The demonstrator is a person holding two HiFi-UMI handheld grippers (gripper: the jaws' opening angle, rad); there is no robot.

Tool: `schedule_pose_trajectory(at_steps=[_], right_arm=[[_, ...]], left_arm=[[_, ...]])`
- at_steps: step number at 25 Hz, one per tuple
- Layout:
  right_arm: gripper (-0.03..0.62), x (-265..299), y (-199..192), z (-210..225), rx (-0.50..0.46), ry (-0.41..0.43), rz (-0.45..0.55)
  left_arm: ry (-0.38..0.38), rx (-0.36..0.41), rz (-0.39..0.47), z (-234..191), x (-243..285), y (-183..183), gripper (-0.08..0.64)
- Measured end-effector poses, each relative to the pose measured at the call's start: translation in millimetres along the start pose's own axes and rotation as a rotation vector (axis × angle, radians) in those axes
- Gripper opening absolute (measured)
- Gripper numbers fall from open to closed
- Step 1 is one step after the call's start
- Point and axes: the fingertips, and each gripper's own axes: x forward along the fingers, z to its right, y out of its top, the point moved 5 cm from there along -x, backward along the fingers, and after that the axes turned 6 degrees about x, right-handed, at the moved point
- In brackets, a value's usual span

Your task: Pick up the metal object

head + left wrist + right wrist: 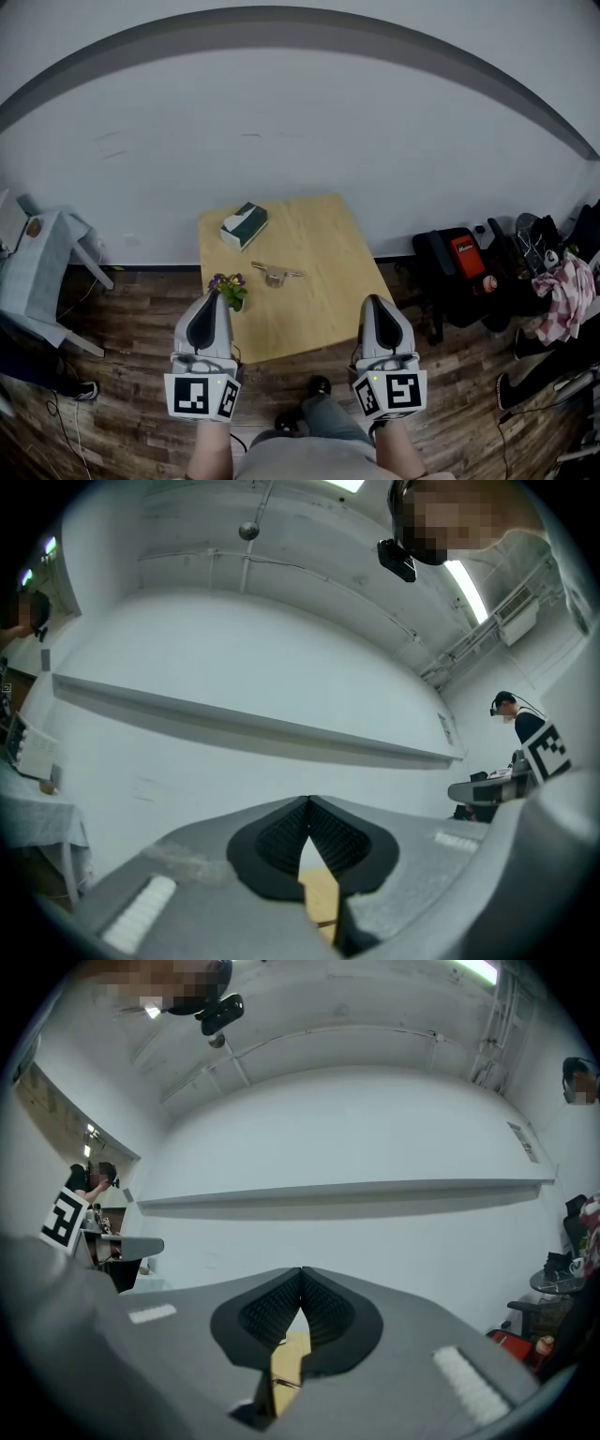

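Note:
A small metal object (pixel 275 274) lies near the middle of a light wooden table (pixel 319 300) in the head view. My left gripper (pixel 209 298) hovers over the table's near left corner, shut and empty, its tips meeting (pixel 307 801). My right gripper (pixel 374 302) hangs at the table's near right edge, likewise shut with nothing between its tips (pixel 301 1270). Both point toward the white wall, well short of the metal object. Through each gripper view only a sliver of the tabletop shows below the closed jaws.
A green-and-white box (pixel 244 225) rests at the table's far left. A small purple-flowered plant (pixel 229 288) stands by the left gripper. A grey chair (pixel 42 272) is at the left, bags and clothes (pixel 525 272) at the right. Dark wood floor surrounds the table.

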Motion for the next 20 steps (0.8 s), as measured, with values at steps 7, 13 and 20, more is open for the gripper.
schedule_pose_trajectory(at_steps=[7, 13, 20], right_arm=[[0.002, 22, -1, 8, -0.002, 0.004, 0.004], [0.002, 54, -1, 18, 0.0, 0.025, 0.005], [0.002, 97, -1, 34, 0.003, 0.061, 0.005]], left_arm=[[0.004, 0.002, -0.004, -4, 21, -6, 0.004], [0.023, 0.008, -0.002, -11, 49, -8, 0.005], [0.044, 0.018, -0.008, -14, 86, -12, 0.005]])
